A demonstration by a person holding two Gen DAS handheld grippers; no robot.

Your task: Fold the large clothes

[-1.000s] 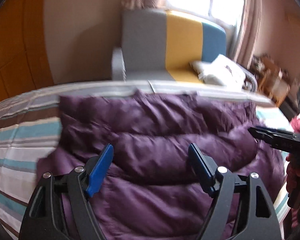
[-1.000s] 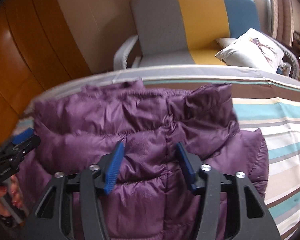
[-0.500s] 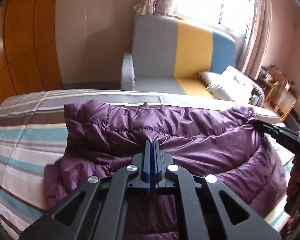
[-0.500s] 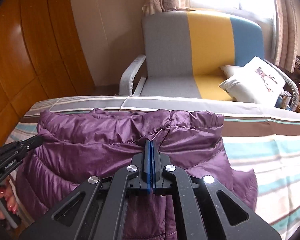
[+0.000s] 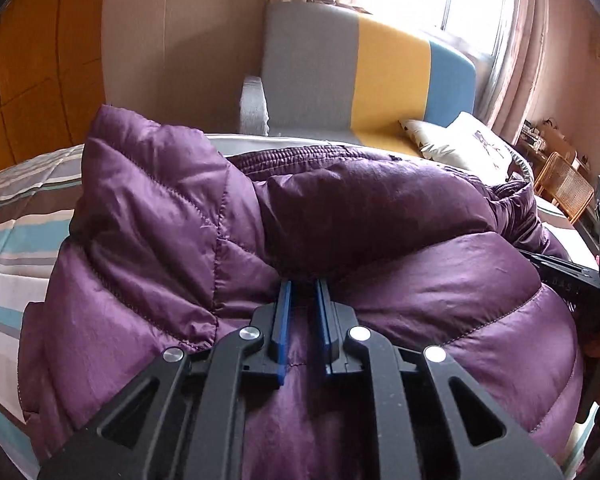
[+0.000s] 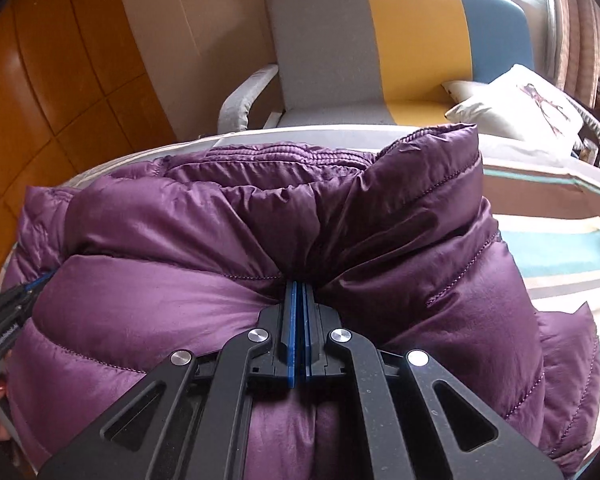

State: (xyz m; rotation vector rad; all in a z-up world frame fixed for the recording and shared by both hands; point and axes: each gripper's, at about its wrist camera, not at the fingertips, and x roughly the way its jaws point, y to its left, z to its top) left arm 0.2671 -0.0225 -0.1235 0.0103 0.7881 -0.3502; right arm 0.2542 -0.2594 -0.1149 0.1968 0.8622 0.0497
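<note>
The quilted purple jacket (image 6: 228, 240) is glossy, smooth cloth with a sheen, gripped by matt black plastic hand-held grippers with shiny metal screws (image 5: 250, 334).

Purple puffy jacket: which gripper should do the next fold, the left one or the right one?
Probably both together. The left gripper and right gripper each pinch the purple jacket, one toward each side. If only one led, the right looks firmer: its jaws sit tighter on the fabric.

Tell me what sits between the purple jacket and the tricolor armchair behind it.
In the right wrist view, only a strip of the striped bedsheet separates the purple jacket from the armchair; nothing else lies on that stretch.
</note>
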